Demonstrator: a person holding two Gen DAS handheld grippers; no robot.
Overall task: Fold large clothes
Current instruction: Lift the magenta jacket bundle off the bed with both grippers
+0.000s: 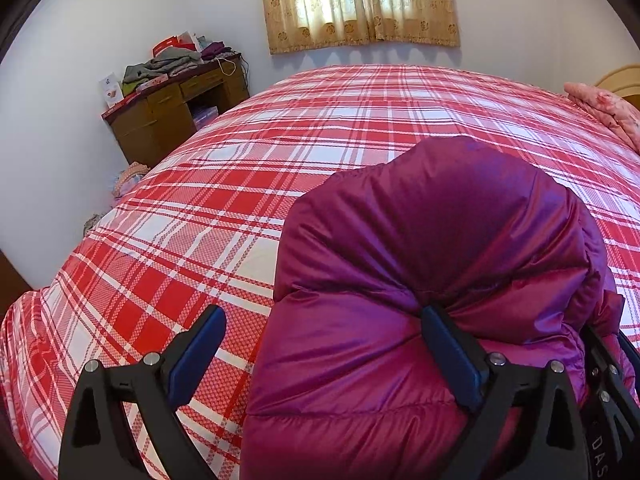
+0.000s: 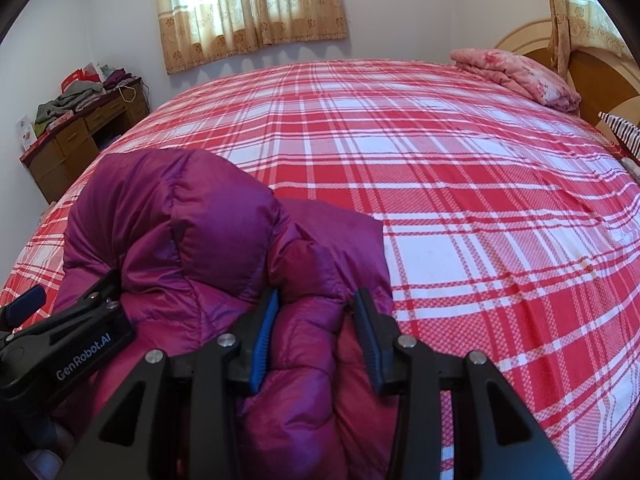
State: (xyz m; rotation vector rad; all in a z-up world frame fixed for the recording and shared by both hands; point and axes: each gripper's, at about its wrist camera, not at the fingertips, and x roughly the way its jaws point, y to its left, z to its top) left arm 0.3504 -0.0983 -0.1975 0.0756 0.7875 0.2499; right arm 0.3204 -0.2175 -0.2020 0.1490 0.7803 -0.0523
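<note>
A puffy purple down jacket [image 1: 440, 232] lies bunched in a thick fold on the near part of the bed, also filling the lower left of the right wrist view as the jacket [image 2: 192, 216]. My left gripper [image 1: 322, 314] stands wide open: its right finger [image 1: 448, 352] rests against the jacket's near fold, its left finger [image 1: 200, 348] hangs over bare bedsheet. My right gripper [image 2: 316, 320] is shut on a padded roll of the jacket, the fabric bulging between its blue pads [image 2: 266, 336]. The left gripper [image 2: 68, 292] shows beside it at the jacket's left.
The red and white plaid bedsheet [image 2: 460, 184] spreads wide beyond and to the right of the jacket. A folded pink quilt [image 2: 520, 72] lies by the wooden headboard [image 2: 600, 68]. A wooden desk [image 1: 176, 108] piled with clothes stands at the far left corner, under a curtained window [image 1: 360, 4].
</note>
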